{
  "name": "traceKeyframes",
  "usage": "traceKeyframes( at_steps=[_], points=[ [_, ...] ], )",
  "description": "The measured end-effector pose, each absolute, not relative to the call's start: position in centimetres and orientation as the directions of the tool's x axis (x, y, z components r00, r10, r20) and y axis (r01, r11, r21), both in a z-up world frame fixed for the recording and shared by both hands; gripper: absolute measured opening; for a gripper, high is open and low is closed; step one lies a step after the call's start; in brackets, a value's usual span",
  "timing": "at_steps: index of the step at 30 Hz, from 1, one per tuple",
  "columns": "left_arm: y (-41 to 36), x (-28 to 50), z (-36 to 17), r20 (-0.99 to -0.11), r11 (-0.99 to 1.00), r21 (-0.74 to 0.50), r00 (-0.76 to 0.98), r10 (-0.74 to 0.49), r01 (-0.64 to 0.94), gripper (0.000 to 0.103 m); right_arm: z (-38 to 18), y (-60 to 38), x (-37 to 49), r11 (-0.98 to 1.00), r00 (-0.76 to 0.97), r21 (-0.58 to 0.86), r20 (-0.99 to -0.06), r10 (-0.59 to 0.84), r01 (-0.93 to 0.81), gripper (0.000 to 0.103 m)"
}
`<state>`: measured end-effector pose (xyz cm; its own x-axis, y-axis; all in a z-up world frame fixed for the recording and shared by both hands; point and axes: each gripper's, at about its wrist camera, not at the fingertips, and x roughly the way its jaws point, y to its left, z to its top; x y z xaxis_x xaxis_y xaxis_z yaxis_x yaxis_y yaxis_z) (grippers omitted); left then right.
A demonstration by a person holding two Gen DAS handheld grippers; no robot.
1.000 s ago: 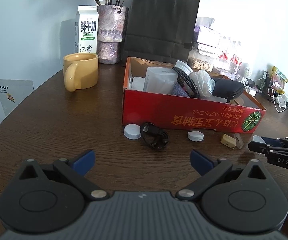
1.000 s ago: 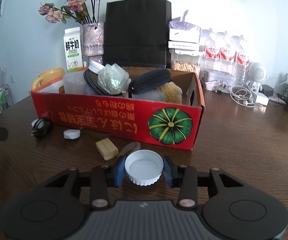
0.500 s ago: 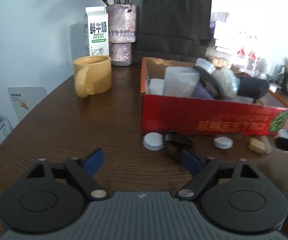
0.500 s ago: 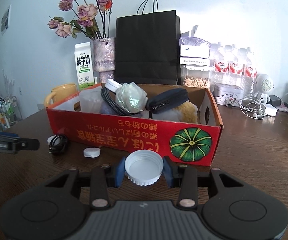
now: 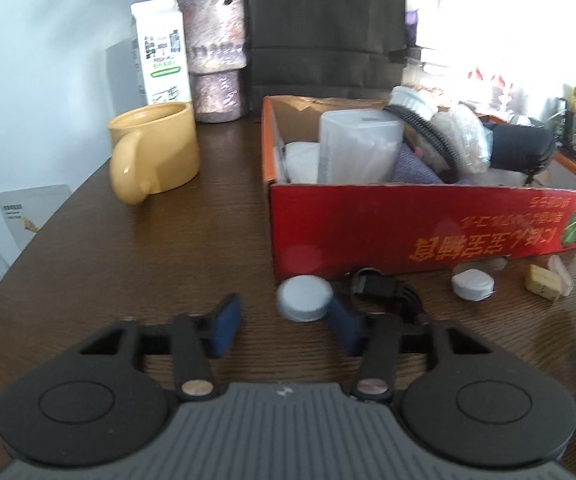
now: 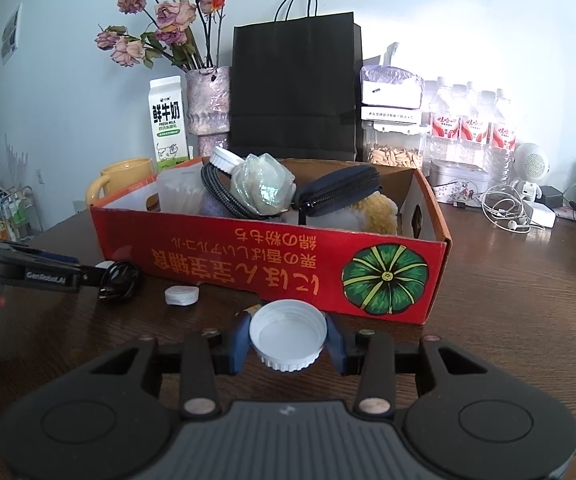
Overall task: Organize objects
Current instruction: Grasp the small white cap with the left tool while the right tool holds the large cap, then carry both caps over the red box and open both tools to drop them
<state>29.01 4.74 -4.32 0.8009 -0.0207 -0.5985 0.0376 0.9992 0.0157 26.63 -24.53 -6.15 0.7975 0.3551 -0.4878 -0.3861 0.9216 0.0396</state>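
A red cardboard box (image 5: 407, 232) full of items stands on the dark wooden table. In front of it lie a white bottle cap (image 5: 305, 298), a coiled black cable (image 5: 383, 294), a smaller white cap (image 5: 472, 285) and a yellow block (image 5: 543, 286). My left gripper (image 5: 284, 326) is low over the table and its jaws are closing. The white bottle cap sits just ahead of the fingertips, close to the right finger, and the pads do not press it. My right gripper (image 6: 289, 340) is shut on a white screw lid (image 6: 288, 334), held in front of the box (image 6: 248, 256).
A yellow mug (image 5: 156, 154), milk carton (image 5: 162, 68) and flower vase (image 5: 216, 76) stand left of the box, a black paper bag (image 6: 295, 88) behind it. Water bottles (image 6: 471, 128), a tin and earphone cables (image 6: 507, 216) crowd the right. A person's hand holds the left gripper (image 6: 48, 274).
My left gripper has come forward and down toward the white bottle cap, and its jaws have narrowed a lot. The right gripper keeps its grip on the white lid.
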Motion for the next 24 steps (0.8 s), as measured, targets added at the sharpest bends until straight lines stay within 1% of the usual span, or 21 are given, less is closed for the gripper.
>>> traceKeyframes(
  at_steps=[3, 7, 10, 16, 24],
  points=[
    [4.6, 28.7, -4.3, -0.590, 0.999, 0.003, 0.807, -0.042, 0.054, 0.027, -6.2, -24.5, 26.6, 0.922, 0.797, 0.041, -0.489, 0.355, -0.385, 0.039],
    [4.9, 28.4, -4.0, -0.576, 0.999, -0.023, 0.817, -0.038, 0.030, 0.027, -6.2, -24.5, 26.6, 0.922, 0.798, 0.041, -0.488, 0.355, -0.385, 0.039],
    [5.0, 27.7, -3.5, -0.549, 0.999, -0.030, 0.835, -0.030, 0.016, 0.027, -6.1, -24.5, 26.5, 0.922, 0.801, 0.035, -0.483, 0.353, -0.384, 0.039],
    [4.7, 26.0, -1.2, -0.473, 0.999, -0.054, 0.880, -0.029, 0.004, 0.027, -5.1, -24.5, 26.2, 0.923, 0.818, 0.025, -0.454, 0.353, -0.384, 0.039],
    [2.3, 26.0, 3.0, -0.360, 0.994, -0.047, 0.927, -0.107, 0.097, 0.027, -1.9, -23.1, 27.4, 0.910, 0.845, -0.031, -0.386, 0.371, -0.414, 0.039]
  ],
)
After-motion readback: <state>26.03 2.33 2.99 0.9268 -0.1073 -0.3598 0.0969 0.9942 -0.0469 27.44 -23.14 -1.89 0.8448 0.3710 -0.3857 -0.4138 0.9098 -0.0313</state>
